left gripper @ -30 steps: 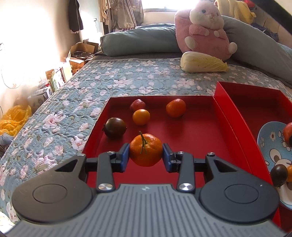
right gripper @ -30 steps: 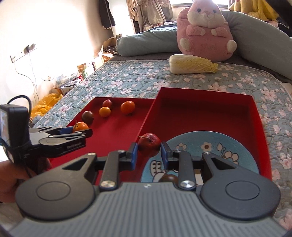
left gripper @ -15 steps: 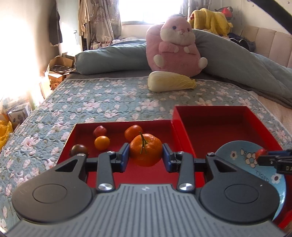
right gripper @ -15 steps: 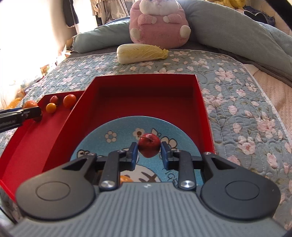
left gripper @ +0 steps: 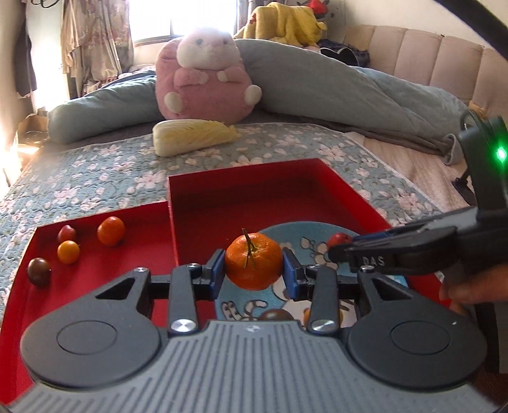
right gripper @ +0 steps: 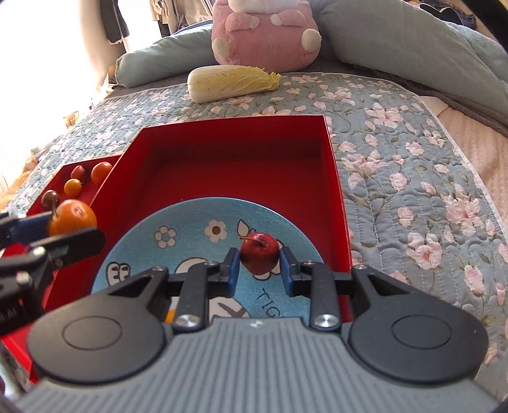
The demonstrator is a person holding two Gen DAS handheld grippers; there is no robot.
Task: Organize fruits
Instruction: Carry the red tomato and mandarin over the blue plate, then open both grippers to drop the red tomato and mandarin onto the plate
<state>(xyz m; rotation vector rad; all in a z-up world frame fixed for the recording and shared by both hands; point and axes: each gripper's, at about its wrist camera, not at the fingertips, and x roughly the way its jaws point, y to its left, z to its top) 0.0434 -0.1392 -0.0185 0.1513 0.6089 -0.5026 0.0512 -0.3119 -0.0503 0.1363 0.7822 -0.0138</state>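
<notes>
A bed filled the room, spread with a blue-grey floral quilt [left gripper: 95, 178]. A pink plush rabbit [left gripper: 203, 76] sat against a rolled grey-blue duvet [left gripper: 333, 82], a napa cabbage [left gripper: 193, 135] just before it. Behind stood a beige padded headboard [left gripper: 444, 60] and a bright window [left gripper: 152, 16] (badly overexposed), curtains [left gripper: 92, 47] hanging beside it.

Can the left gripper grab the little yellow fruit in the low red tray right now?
Probably not: the left gripper is already clamped on the mandarin. The yellow fruit itself lies uncovered.
</notes>
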